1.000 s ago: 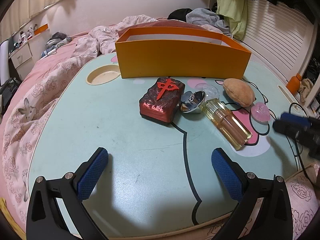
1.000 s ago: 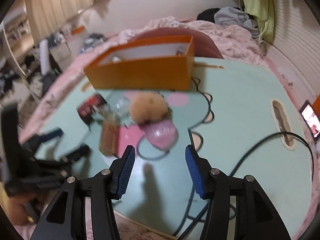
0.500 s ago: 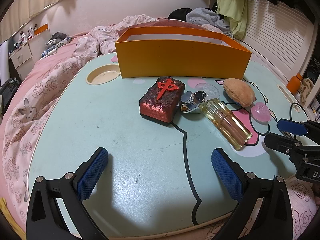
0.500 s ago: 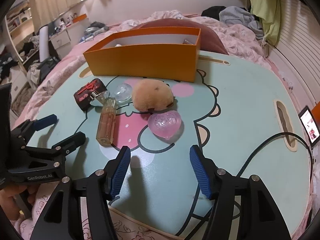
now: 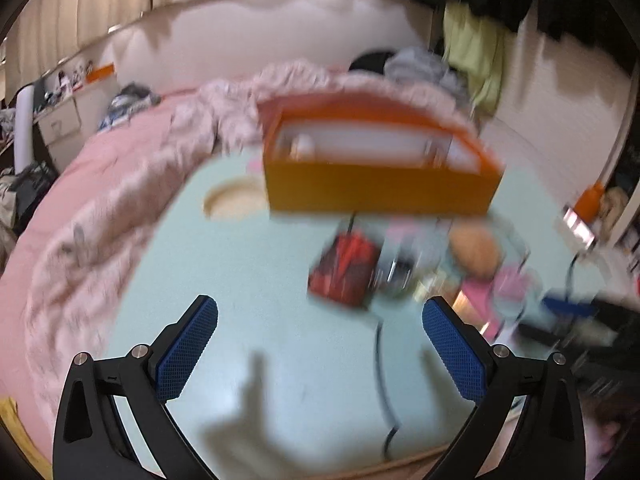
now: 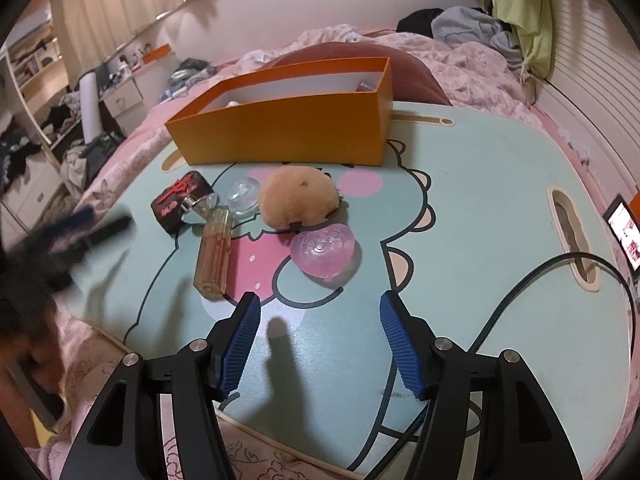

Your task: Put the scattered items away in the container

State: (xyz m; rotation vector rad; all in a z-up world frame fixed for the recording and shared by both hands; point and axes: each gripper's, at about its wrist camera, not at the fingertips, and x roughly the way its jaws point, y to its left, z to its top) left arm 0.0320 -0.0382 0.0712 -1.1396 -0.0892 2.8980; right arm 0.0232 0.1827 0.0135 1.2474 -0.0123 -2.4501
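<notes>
Altogether five loose items lie before one box.

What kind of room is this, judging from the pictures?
Most likely a bedroom. A pink floral quilt lies rumpled behind the low cartoon-print table, clothes are piled on the bed, and drawers and cluttered shelves stand along the wall.

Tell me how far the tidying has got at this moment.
Done: a couple of small items already lie in the orange cardboard box. In hand: nothing; both hand-held grippers, left and right, are open. Left on the table: red-and-black block, amber perfume bottle, clear round cap, tan plush, pink heart-shaped piece.
</notes>
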